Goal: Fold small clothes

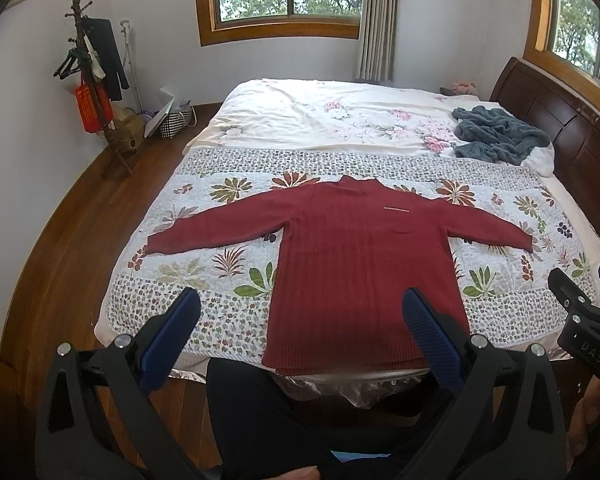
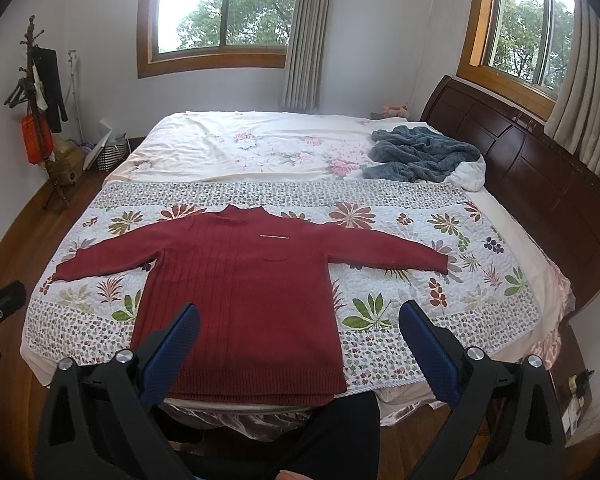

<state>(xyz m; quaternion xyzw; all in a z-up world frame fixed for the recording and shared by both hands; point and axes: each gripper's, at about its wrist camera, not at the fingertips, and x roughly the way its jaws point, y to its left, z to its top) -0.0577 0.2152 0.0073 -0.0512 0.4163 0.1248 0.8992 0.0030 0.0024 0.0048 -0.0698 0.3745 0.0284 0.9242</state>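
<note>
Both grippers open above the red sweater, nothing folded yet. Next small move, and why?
Probably bring the left gripper down onto the left sleeve cuff. The red sweater lies flat on the quilt, both sleeves spread out, and both jaws stand wide open holding nothing, so a sleeve fold-in seems first.

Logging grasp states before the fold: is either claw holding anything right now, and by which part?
Nothing is held. The left claw and right claw are both open above the bed's near edge; the dark red ribbed knit sweater lies flat, untouched.
</note>
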